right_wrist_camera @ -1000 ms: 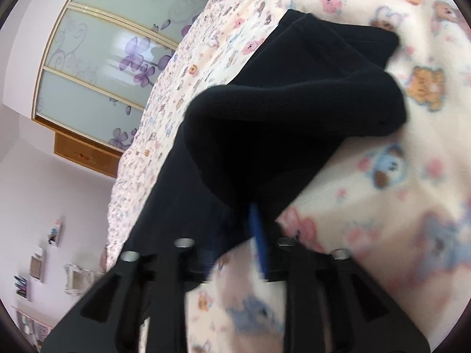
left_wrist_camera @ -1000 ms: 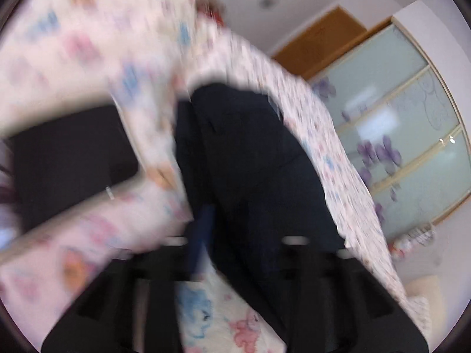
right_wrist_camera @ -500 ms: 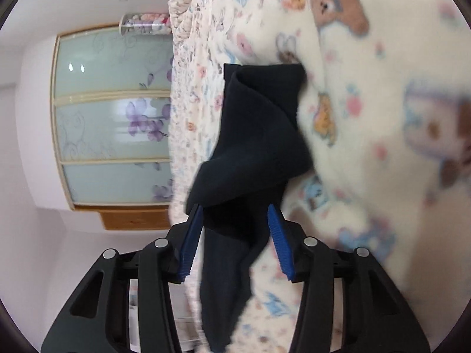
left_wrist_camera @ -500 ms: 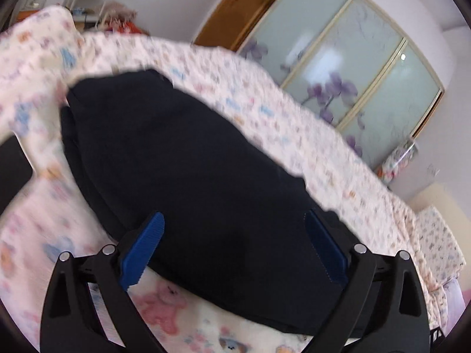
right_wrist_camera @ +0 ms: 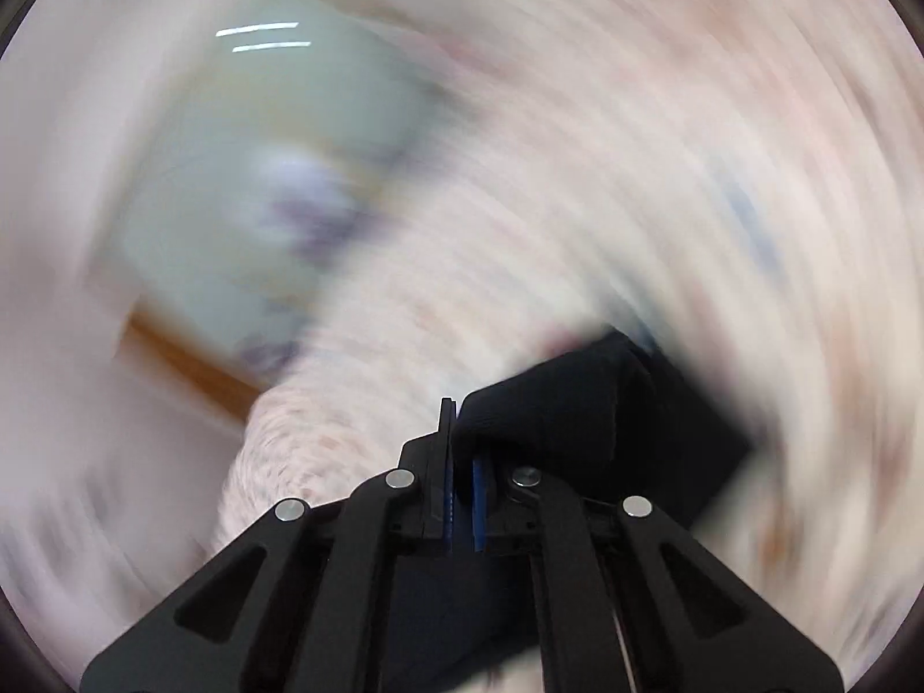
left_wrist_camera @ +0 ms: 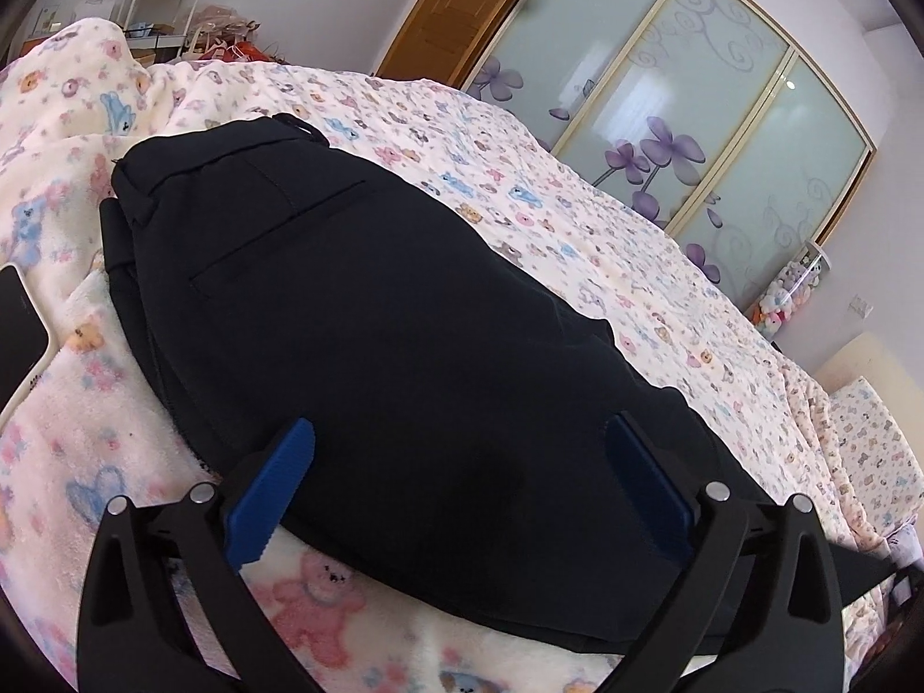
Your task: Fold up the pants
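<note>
While our left gripper (left_wrist_camera: 459,476) hangs low over the bed (left_wrist_camera: 664,265), its 2 blue fingers (left_wrist_camera: 271,496) stand spread wide and grip nothing — the dark pants (left_wrist_camera: 375,312) fill the gap between them. Across the middle of the left wrist view the pants lie folded on the bear-print blanket (left_wrist_camera: 104,450), with the waistband and a welt pocket toward the upper left of the frame. At the left edge we see a dark phone (left_wrist_camera: 17,317) resting on the blanket. Glass wardrobe doors (left_wrist_camera: 693,104) with purple flowers take up the upper right.

Our right wrist view is heavily smeared by motion. Its gripper (right_wrist_camera: 462,496) has the 2 fingers pressed almost together, and a fold of the dark pants (right_wrist_camera: 566,404) is pinched between them, bunching to the right in the lower middle of the frame — the rest we cannot make out.
</note>
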`<state>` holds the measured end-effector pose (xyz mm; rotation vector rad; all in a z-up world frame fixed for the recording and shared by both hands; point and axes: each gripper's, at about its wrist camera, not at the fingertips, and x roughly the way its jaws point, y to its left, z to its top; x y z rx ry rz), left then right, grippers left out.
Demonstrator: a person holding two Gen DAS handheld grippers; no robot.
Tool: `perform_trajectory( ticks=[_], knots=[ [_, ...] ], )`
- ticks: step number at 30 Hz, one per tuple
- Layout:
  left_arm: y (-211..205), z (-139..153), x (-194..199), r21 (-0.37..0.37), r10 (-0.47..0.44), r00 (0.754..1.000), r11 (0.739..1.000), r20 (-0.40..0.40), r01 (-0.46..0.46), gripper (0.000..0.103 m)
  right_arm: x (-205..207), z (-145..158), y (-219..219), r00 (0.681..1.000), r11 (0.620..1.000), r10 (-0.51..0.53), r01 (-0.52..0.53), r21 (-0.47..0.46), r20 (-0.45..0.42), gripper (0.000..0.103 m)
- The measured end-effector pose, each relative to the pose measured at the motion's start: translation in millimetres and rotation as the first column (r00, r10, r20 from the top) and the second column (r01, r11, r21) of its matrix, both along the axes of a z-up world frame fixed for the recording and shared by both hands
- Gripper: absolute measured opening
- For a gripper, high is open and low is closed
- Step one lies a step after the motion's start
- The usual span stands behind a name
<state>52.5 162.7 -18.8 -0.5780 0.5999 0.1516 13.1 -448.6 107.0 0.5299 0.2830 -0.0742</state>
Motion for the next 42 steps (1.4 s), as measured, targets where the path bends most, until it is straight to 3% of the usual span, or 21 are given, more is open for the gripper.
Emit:
perform_trajectory(
  ticks=[1, 3, 4, 6, 11, 15, 17, 18, 19, 22, 27, 30, 32, 34, 37, 40, 42],
  knots=[
    [0, 0, 0, -0.002, 0.0, 1.0, 1.0, -0.002, 0.0, 0.101, 3, -9, -1, 0.995, 0.996, -0.057, 0.051, -0.074, -0.077, 0.004],
    [2, 0, 1, -0.011, 0.0, 1.0, 1.0, -0.001, -0.001, 0.101, 12, -53, -30, 0.959, 0.987, -0.095, 0.125, 0.099, -0.269, 0.004],
    [3, 0, 0, -0.016, 0.0, 1.0, 1.0, 0.001, 0.0, 0.101, 6, -84, -47, 0.928, 0.958, -0.115, 0.199, 0.209, -0.354, 0.004],
    [4, -1, 0, -0.018, -0.003, 1.0, 1.0, 0.0, 0.003, 0.101, -11, -120, -58, 0.917, 0.909, -0.11, 0.248, 0.334, -0.383, 0.004],
    [3, -2, 1, -0.008, -0.003, 1.0, 1.0, -0.007, 0.003, 0.101, -24, -134, -58, 0.906, 0.881, -0.101, 0.273, 0.386, -0.411, 0.005],
    [4, -3, 1, -0.009, -0.003, 1.0, 1.0, -0.007, 0.003, 0.101, -13, -126, -57, 0.874, 0.88, -0.088, 0.293, 0.374, -0.477, 0.024],
    [3, -3, 2, -0.011, -0.003, 1.0, 1.0, -0.008, 0.003, 0.101, -29, -120, -66, 0.882, 0.85, -0.109, 0.321, 0.417, -0.458, 0.046],
    [3, -3, 2, -0.01, -0.003, 1.0, 1.0, -0.008, 0.002, 0.101, -31, -119, -68, 0.882, 0.837, -0.125, 0.34, 0.429, -0.455, 0.066],
    [3, -4, 2, -0.009, -0.002, 1.0, 1.0, -0.01, 0.001, 0.101, -35, -119, -69, 0.886, 0.82, -0.136, 0.351, 0.451, -0.443, 0.068],
    [3, -4, 3, -0.006, -0.002, 1.0, 1.0, -0.013, 0.002, 0.101, -36, -122, -73, 0.885, 0.799, -0.13, 0.36, 0.482, -0.447, 0.065],
    [8, -5, 2, -0.026, -0.014, 1.0, 1.0, -0.006, 0.014, 0.101, -23, -137, -82, 0.889, 0.768, -0.131, 0.371, 0.522, -0.438, 0.049],
    [12, -6, 2, -0.041, -0.014, 1.0, 0.999, -0.001, 0.014, 0.101, -17, -145, -84, 0.894, 0.759, -0.134, 0.37, 0.535, -0.428, 0.048],
    [18, -7, 2, -0.067, -0.008, 1.0, 0.998, 0.006, 0.009, 0.101, -19, -152, -89, 0.902, 0.732, -0.146, 0.375, 0.569, -0.407, 0.046],
    [24, -8, 1, -0.109, -0.005, 1.0, 0.994, 0.023, 0.007, 0.101, -21, -157, -94, 0.91, 0.709, -0.156, 0.374, 0.597, -0.385, 0.038],
    [39, -8, -6, -0.227, -0.004, 0.996, 0.974, 0.088, 0.024, 0.101, -23, -159, -91, 0.911, 0.742, -0.159, 0.365, 0.563, -0.381, 0.025],
    [66, -6, -16, -0.387, 0.003, 0.99, 0.921, 0.139, 0.052, 0.101, -27, -160, -87, 0.918, 0.766, -0.168, 0.351, 0.539, -0.359, 0.024],
    [82, -5, -19, -0.437, 0.013, 0.993, 0.899, 0.121, 0.041, 0.101, -28, -160, -86, 0.92, 0.77, -0.171, 0.348, 0.534, -0.354, 0.024]
  ],
)
